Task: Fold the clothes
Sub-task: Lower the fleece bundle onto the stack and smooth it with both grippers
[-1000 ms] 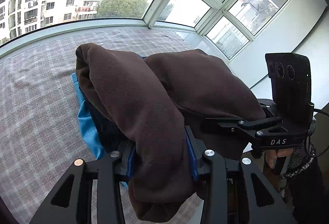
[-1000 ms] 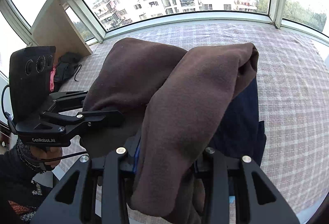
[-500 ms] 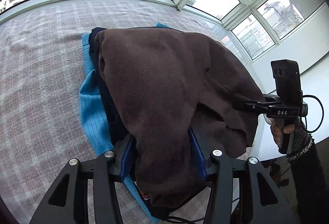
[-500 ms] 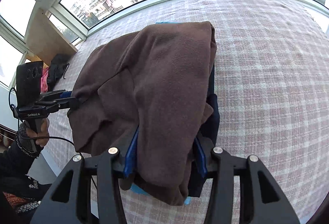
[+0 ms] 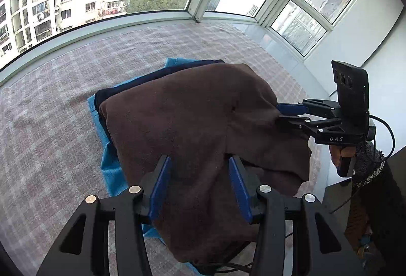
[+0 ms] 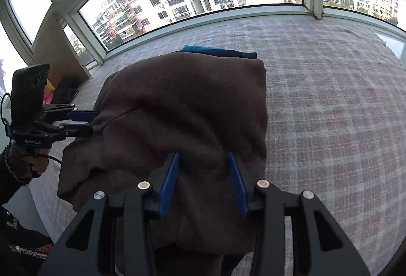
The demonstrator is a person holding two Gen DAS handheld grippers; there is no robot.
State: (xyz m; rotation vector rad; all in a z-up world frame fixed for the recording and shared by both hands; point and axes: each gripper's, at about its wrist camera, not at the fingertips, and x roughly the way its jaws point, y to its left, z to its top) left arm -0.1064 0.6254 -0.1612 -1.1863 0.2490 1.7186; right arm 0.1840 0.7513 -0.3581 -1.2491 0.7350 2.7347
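A brown garment (image 5: 190,111) (image 6: 190,98) lies spread over a navy garment (image 5: 192,65) (image 6: 228,52) and a light blue cloth (image 5: 109,167) (image 6: 192,48) on the plaid bed cover (image 5: 50,136). My left gripper (image 5: 198,161) (image 6: 94,121) has the brown garment's near edge between its blue pads, and its jaws are closing on the fabric. At the other near corner, my right gripper (image 6: 201,158) (image 5: 277,113) has a fold of the same garment between its pads, with its jaws closing too. The fabric hangs over the bed's front edge below both grippers.
The plaid cover (image 6: 330,111) stretches wide to the windows behind. A wooden panel (image 6: 50,47) and a dark bag (image 6: 66,90) sit at the far left corner. A person's hand (image 5: 337,156) holds the right gripper's handle off the bed's edge, with a cable trailing.
The brown garment was bunched and lifted between the grippers; it has come down and now lies spread flat on the pile. Both grippers sank and moved apart.
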